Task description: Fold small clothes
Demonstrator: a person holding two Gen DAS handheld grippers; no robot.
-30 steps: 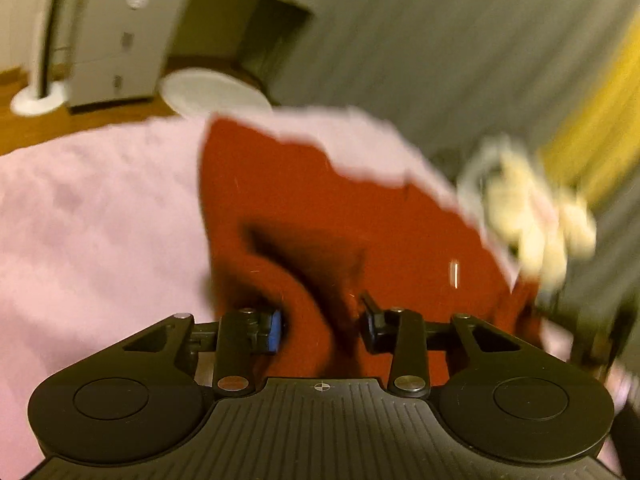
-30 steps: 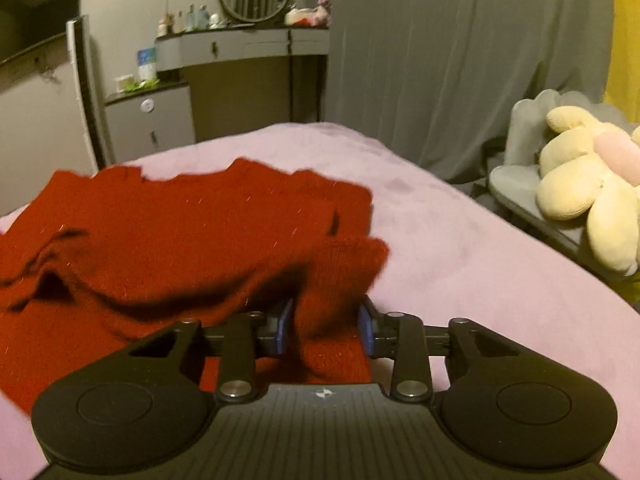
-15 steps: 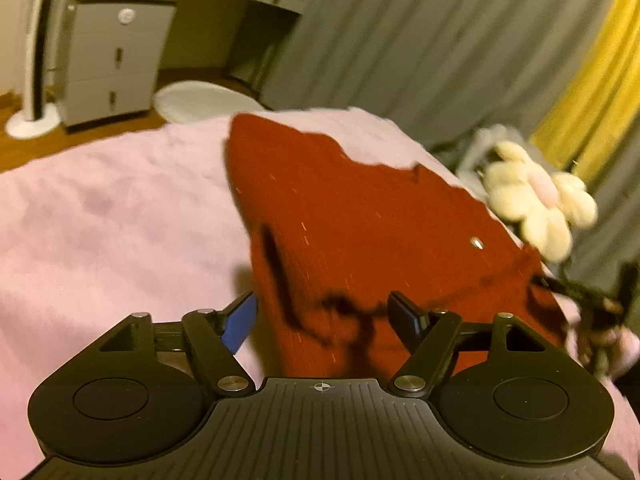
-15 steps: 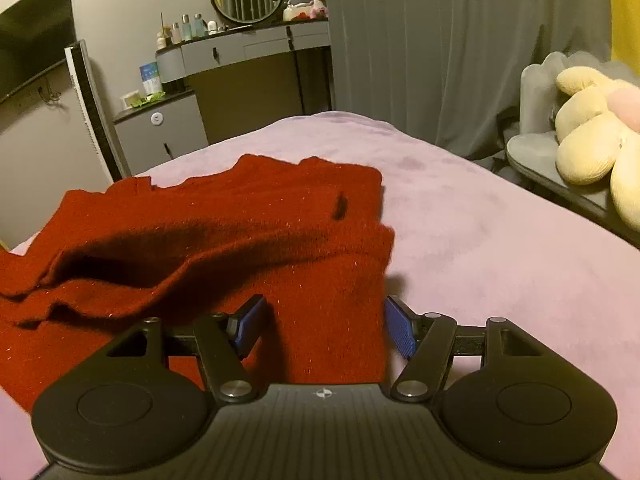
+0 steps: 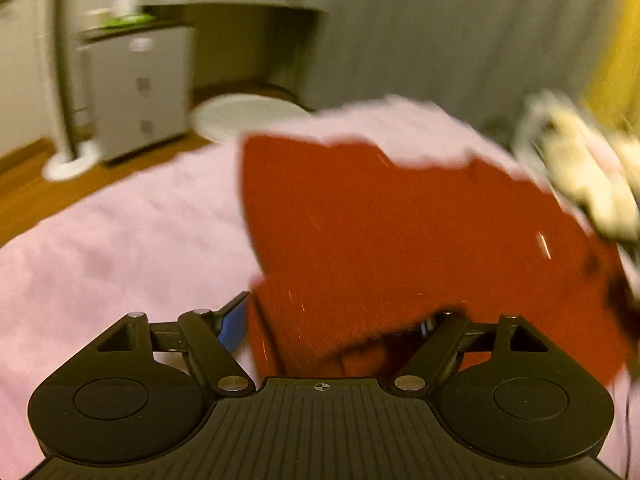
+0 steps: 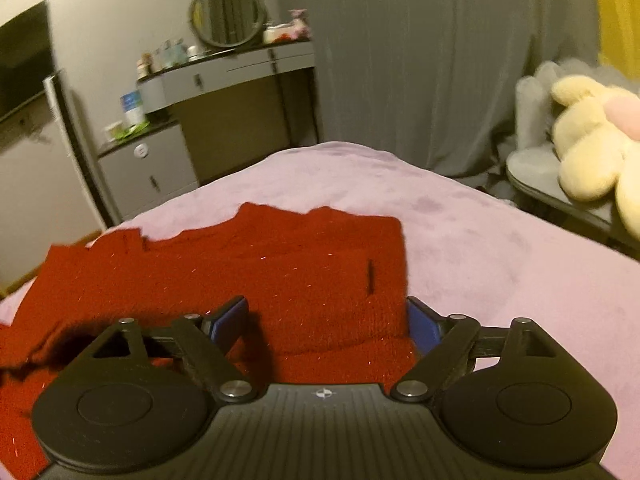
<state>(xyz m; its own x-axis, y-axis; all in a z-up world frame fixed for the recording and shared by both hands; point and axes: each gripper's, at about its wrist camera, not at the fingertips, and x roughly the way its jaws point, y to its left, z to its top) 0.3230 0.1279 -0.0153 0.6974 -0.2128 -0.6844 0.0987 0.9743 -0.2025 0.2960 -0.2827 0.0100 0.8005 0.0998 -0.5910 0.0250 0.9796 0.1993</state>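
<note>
**Red knit spread on the pink blanket, both claws wide apart**

The red knit garment (image 6: pixel 256 272) is laid out on the pink blanket (image 6: pixel 500 248), folded over itself, with a thick rolled edge bunched nearest the camera. In the right wrist view that edge is seen sitting between the spread fingers of the right gripper (image 6: pixel 326 316); the blue pads (image 6: pixel 230 318) are parted and nothing is pinched. In the left wrist view, which is blurred, the garment (image 5: pixel 400 232) is stretched from 6 o'clock up toward 12, and the left gripper (image 5: pixel 332 320) is likewise held wide, cloth draped over its right finger but not clamped.

Further out: a yellow plush toy (image 6: pixel 592 152) is seen on a grey chair (image 6: pixel 536 168) at 3 o'clock, a grey drawer unit (image 6: pixel 148 172) at 10, a round mirror (image 6: pixel 226 14) at 11, and a grey curtain (image 6: pixel 440 60) at 12.
</note>
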